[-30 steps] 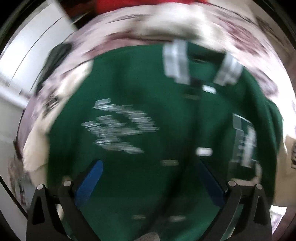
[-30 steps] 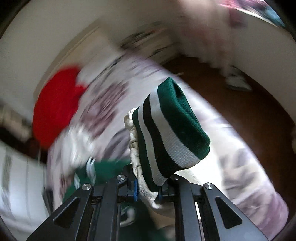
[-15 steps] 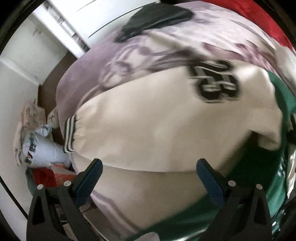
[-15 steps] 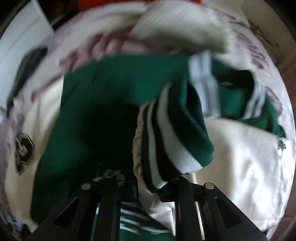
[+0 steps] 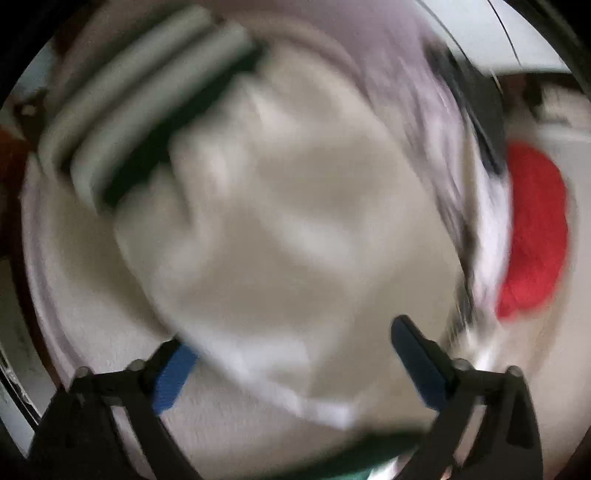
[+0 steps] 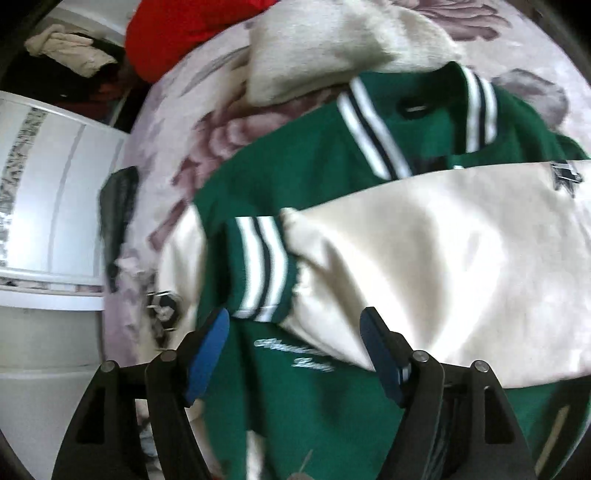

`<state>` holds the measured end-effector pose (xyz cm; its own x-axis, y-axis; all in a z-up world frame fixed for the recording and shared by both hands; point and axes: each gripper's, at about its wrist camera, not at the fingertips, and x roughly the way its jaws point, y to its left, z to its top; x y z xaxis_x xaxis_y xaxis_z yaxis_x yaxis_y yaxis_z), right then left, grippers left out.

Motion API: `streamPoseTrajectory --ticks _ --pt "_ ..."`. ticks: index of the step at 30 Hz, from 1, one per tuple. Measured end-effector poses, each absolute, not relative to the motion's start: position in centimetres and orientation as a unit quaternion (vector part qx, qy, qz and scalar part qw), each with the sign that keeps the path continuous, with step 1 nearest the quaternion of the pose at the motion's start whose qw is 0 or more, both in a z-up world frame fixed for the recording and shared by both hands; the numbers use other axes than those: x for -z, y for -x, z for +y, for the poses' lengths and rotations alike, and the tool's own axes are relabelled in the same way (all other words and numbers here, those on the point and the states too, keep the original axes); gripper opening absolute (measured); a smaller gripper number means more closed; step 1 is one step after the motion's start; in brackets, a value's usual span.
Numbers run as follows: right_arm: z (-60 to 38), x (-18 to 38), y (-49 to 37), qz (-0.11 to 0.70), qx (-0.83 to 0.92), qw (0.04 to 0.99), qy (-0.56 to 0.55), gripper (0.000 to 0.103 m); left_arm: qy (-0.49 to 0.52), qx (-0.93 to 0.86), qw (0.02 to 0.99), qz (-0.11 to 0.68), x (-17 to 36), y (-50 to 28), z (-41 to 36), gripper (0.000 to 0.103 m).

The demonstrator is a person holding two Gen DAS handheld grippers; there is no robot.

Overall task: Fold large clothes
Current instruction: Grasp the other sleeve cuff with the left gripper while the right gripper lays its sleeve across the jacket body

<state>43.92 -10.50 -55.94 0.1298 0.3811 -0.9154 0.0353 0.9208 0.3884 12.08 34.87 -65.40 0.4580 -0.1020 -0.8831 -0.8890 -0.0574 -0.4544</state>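
- Bedspread (image 6: 221, 122) with a mauve flower print covers the bed and carries everything else; a red cushion (image 6: 177, 29) sits at its far edge, and a white cabinet (image 6: 55, 192) stands beside the bed.
- Varsity jacket (image 6: 295, 173), green-bodied with cream sleeves, lies spread on the bedspread with its striped collar (image 6: 373, 125) toward the far side.
- Cream sleeve (image 6: 443, 258) is folded across the green chest, reaching from the right side toward the middle; a dark star patch (image 6: 565, 177) shows near its shoulder end.
- Other cream sleeve (image 5: 277, 221) fills the left wrist view, badly blurred, lying on the bedspread; its striped cuff (image 5: 147, 122) sits at the upper left.
- Cream knit garment (image 6: 332, 44) lies bunched just beyond the collar.
- Green, white and navy cuff (image 6: 262, 266) ends the folded sleeve and rests on the jacket body, just ahead of the right gripper.
- Right gripper (image 6: 295, 347) has its jaws opening, blue pads apart; the cuff lies free in front of them, with nothing pinched.
- Left gripper (image 5: 288, 365) points down at the blurred sleeve, its jaws closing but spread wide, and the pads do not press the cloth.
- White script lettering (image 6: 295, 354) shows on the green chest between the right gripper's pads.
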Motion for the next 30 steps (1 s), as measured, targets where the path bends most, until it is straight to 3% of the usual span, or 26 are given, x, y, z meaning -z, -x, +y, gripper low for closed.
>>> streamPoseTrajectory --ticks 1,2,3,4,5,6,12,15,17,19,21,23,27,30 --pt "-10.5 56.1 -43.9 0.649 -0.110 0.737 -0.150 0.075 0.626 -0.379 0.568 0.377 65.1 -12.4 35.6 0.087" --pt "-10.0 56.6 -44.4 0.650 -0.103 0.741 -0.136 0.075 0.618 -0.394 0.569 0.373 64.9 -12.8 36.2 0.080" --pt "-9.7 56.4 -44.6 0.649 -0.096 0.745 -0.119 0.075 0.595 -0.421 0.573 0.375 64.5 -13.4 37.0 0.055" --pt "-9.0 56.6 -44.6 0.648 -0.090 0.749 -0.102 0.075 0.559 -0.451 0.581 0.383 63.7 -14.2 37.7 0.040" --pt "-8.0 56.8 -44.6 0.646 -0.087 0.753 -0.086 0.075 0.530 -0.465 0.598 0.380 62.8 -14.9 38.7 0.014" --pt "-7.0 57.0 -44.4 0.646 -0.087 0.755 -0.073 0.075 0.519 -0.466 0.612 0.374 62.2 -15.4 40.0 0.007" --pt "-2.6 57.7 -45.8 0.651 -0.083 0.752 -0.060 0.075 0.502 -0.436 0.669 0.331 59.5 -17.1 47.1 0.005" --pt "-0.8 59.4 -47.2 0.666 -0.051 0.741 -0.066 0.075 0.487 -0.403 0.693 0.347 59.8 -19.8 49.9 0.005" --pt "-0.1 60.5 -47.7 0.664 -0.032 0.743 -0.075 0.060 0.477 -0.391 0.701 0.359 60.4 -21.3 50.9 0.005" --pt "0.4 60.6 -48.0 0.661 -0.013 0.747 -0.068 0.025 0.480 -0.377 0.701 0.371 61.8 -22.3 51.8 0.005" --pt "1.3 59.4 -48.0 0.643 -0.029 0.762 -0.076 0.020 0.489 -0.364 0.696 0.380 62.6 -22.6 51.7 0.008" --pt "3.1 59.1 -47.7 0.635 -0.053 0.769 -0.048 0.019 0.506 -0.349 0.682 0.397 64.0 -22.0 51.8 0.012" --pt "4.8 61.3 -47.7 0.653 -0.064 0.755 -0.004 0.025 0.579 -0.294 0.665 0.369 66.5 -20.6 52.1 0.048" --pt "4.1 61.0 -48.0 0.669 -0.078 0.738 -0.043 0.039 0.590 -0.284 0.669 0.351 66.8 -20.7 52.3 0.051"
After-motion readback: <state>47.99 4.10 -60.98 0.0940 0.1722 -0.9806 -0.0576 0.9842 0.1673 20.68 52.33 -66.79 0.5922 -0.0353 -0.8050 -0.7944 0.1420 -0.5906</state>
